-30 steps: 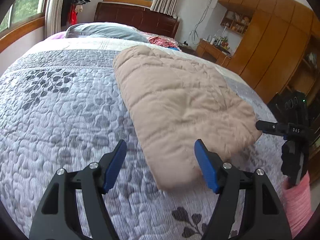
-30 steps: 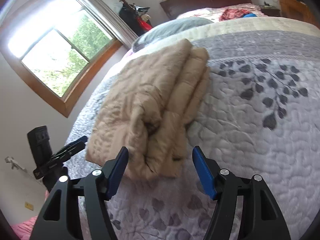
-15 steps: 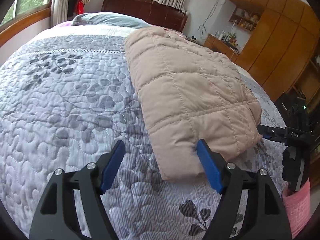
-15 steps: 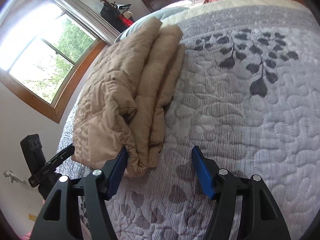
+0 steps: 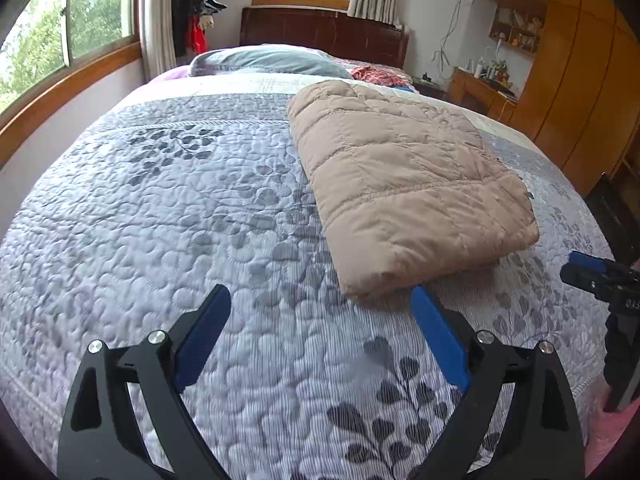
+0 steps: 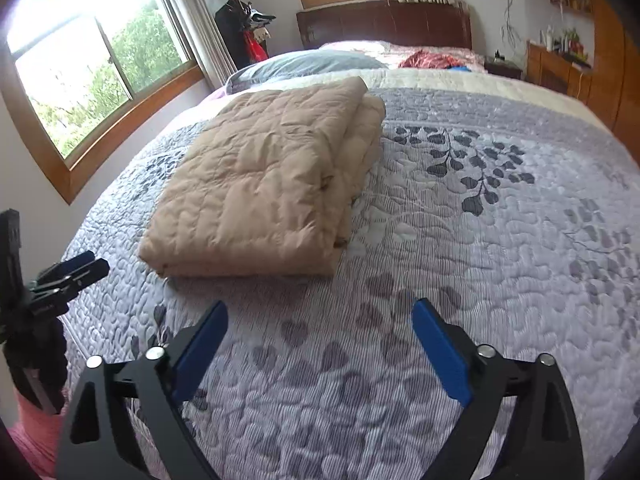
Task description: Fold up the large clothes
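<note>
A beige quilted coat [image 5: 404,184] lies folded into a thick rectangle on the grey leaf-patterned bedspread [image 5: 180,220]. In the right wrist view the same coat [image 6: 260,192] sits left of centre, its stacked layers showing along the right edge. My left gripper [image 5: 320,312] hovers just short of the coat's near corner, jaws opening wide, nothing between the blue pads. My right gripper [image 6: 320,324] hangs over bare bedspread [image 6: 460,240] in front of the coat, jaws also opening, nothing between them. Each gripper shows at the other view's edge: the right gripper [image 5: 600,276], the left gripper [image 6: 64,276].
A grey pillow [image 5: 268,62] and red clothing [image 5: 376,76] lie near the dark wooden headboard [image 5: 324,36]. Windows line the left wall [image 6: 100,64]. Wooden wardrobes [image 5: 580,80] and a cluttered desk [image 5: 480,84] stand on the right. A pink sleeve [image 6: 32,432] shows at the bottom left.
Both grippers let go of the coat's near edge, pulled back toward the foot of the bed and opened wider. The coat now rests flat and folded.
</note>
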